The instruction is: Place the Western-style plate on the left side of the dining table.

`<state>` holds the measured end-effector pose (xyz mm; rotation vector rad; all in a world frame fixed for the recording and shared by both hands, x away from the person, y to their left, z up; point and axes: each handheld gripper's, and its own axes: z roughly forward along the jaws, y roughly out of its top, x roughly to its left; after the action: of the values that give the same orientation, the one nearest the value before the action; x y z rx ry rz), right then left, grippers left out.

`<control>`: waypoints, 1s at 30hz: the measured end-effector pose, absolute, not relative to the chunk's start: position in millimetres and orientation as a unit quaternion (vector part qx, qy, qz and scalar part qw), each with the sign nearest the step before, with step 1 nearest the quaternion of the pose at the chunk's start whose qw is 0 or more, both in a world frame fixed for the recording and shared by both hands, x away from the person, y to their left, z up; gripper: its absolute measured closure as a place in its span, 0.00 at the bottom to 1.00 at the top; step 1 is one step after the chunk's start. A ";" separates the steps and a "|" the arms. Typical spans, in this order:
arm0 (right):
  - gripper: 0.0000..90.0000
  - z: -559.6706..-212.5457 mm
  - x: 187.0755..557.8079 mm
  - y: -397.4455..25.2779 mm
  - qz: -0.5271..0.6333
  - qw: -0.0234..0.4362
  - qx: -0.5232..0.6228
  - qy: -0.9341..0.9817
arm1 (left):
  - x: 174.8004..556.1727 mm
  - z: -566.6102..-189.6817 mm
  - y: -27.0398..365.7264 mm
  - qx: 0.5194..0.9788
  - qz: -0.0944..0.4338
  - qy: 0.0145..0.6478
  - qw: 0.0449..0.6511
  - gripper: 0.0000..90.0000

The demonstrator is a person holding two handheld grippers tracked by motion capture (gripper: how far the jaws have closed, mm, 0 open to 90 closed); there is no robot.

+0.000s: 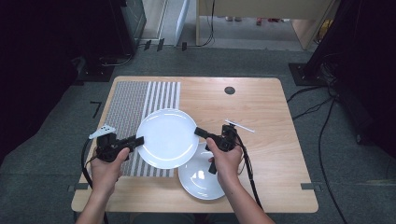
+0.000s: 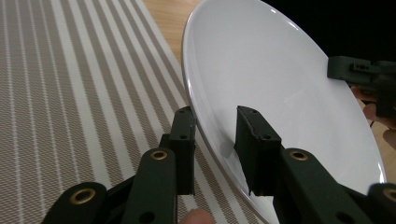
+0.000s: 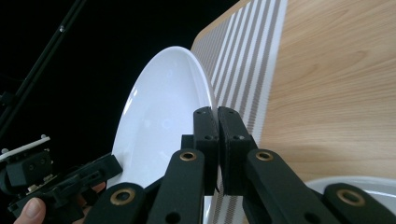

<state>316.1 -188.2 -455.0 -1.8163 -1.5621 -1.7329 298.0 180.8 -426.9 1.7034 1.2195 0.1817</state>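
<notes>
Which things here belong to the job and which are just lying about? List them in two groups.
In the job:
- large plate, lifted
- left gripper, jaws astride its rim
- right gripper, shut on its opposite rim

Lying about:
- bowl
- striped mat
- white stick
- black grommet

**Lighting and image quality across 3 views**

High view: even overhead light on the table (image 1: 261, 107); the surroundings fall to near black at the left and right edges. Shadows under the large plate (image 1: 167, 137) are soft and short. The picture is slightly soft, with mild compression blur. Small highlights glint on the lower plate (image 1: 201, 179).

Left gripper view: sharp on the striped mat (image 2: 70, 93); the plate's surface shows smooth grey shading and a dark background.

Right gripper view: wood grain crisp, background black, faint reflections on the plate.
</notes>
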 end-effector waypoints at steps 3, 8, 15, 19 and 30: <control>0.98 -454.9 322.2 -178.0 -0.581 0.094 -0.611 -0.529 | 302.6 -427.0 190.2 0.701 0.073 0.509 0.493 0.78; 0.98 -455.3 330.1 -163.2 -0.578 0.095 -0.611 -0.533 | 310.5 -429.5 203.1 0.697 0.072 0.520 0.488 0.78; 0.98 -460.0 343.6 -146.0 -0.569 0.121 -0.620 -0.527 | 321.8 -432.9 221.8 0.688 0.062 0.535 0.487 0.79; 0.98 -464.8 353.9 -132.7 -0.561 0.118 -0.623 -0.532 | 327.0 -436.4 230.6 0.686 0.061 0.543 0.480 0.79; 0.98 -479.1 377.3 -112.6 -0.545 0.124 -0.640 -0.527 | 353.3 -450.4 245.4 0.680 0.059 0.570 0.457 0.79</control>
<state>377.3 -112.6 -479.1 -1.8675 -1.5379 -1.5880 353.3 245.4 -450.4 1.6759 1.4055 0.1450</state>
